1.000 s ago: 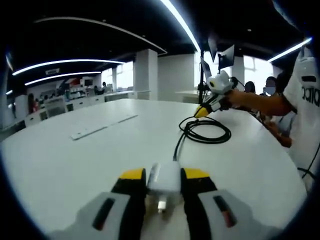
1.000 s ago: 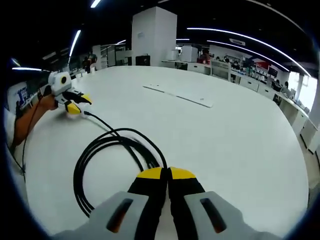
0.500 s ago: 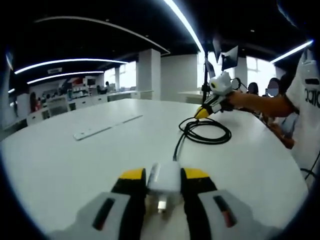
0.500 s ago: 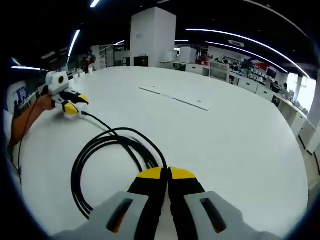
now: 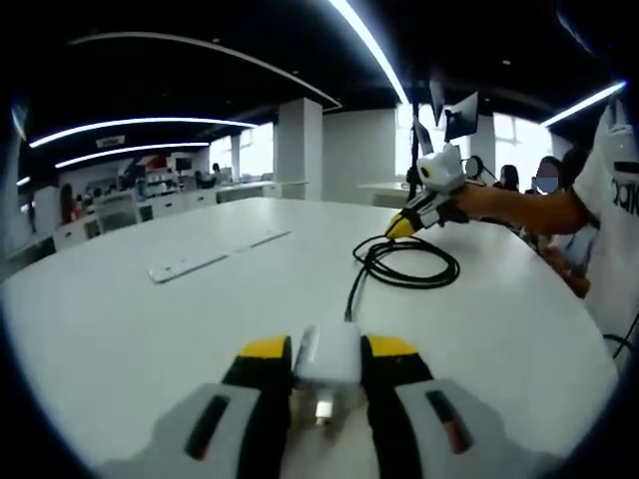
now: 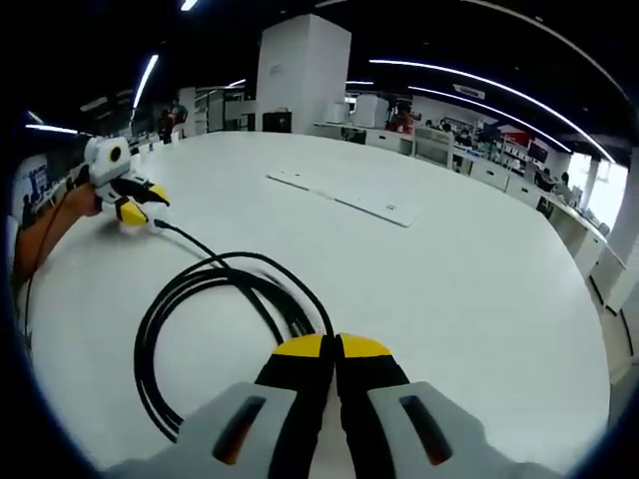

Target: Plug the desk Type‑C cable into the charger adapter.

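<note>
I've got the left tool (image 5: 327,351) closed down on the white charger adapter (image 5: 326,351), its yellow-tipped jaws pressing both sides of the block at 6 o'clock in the left gripper view. The adapter's metal end faces back toward my camera. From its far edge the black Type-C cable (image 5: 404,265) runs away across the white surface (image 5: 150,329) toward 1 o'clock and gathers into a loose coil. Whether the plug is seated in the adapter or just lying against it, I cannot tell from here.

Beyond the coil, at about 1 o'clock, the right tool (image 5: 403,226) shows with its yellow tips down at the far rim of the loops, a person's arm (image 5: 519,208) behind it. A flat white strip (image 5: 215,253) lies on the surface at 11 o'clock, well apart from the cable.

In the right gripper view, the right tool (image 6: 333,347) has its jaws drawn fully together at 6 o'clock, tips touching, with the cable (image 6: 200,319) strands running in right at the tips. I can't make out whether it actually pinches a strand. The coil spreads toward 9 o'clock on the surface (image 6: 479,289), and one strand leads up to 10 o'clock, where the left tool (image 6: 138,211) sits low on the surface with the cable's end at its tips. The flat strip (image 6: 344,198) lies at 12 o'clock.
</note>
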{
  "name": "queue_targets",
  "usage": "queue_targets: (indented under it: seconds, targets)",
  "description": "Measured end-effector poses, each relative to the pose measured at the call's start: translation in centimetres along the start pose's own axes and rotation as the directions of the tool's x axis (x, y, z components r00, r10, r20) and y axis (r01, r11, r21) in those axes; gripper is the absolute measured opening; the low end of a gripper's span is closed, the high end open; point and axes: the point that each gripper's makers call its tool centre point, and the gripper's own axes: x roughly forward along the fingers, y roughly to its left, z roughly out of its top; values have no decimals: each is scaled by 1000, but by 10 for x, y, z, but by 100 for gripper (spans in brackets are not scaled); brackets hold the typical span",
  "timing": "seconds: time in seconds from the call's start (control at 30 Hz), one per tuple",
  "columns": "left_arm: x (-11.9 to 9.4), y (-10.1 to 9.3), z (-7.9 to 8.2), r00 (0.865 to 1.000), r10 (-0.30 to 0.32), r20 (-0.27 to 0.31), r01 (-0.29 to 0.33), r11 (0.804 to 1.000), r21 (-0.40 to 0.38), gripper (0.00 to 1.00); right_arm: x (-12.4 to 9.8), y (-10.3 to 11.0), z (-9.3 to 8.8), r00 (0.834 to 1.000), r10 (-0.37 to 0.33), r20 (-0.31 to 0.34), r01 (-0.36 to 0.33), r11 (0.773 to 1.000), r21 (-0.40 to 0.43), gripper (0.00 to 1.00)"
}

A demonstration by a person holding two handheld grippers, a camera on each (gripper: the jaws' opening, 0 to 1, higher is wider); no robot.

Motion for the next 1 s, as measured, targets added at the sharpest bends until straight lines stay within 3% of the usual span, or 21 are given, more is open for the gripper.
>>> queue_targets:
  seconds: [1.0]
  targets:
    - [14,21,5,1000,24,8,-24,1000,-4,26,30,-26,13,999,-39,8,40,999,-19,2]
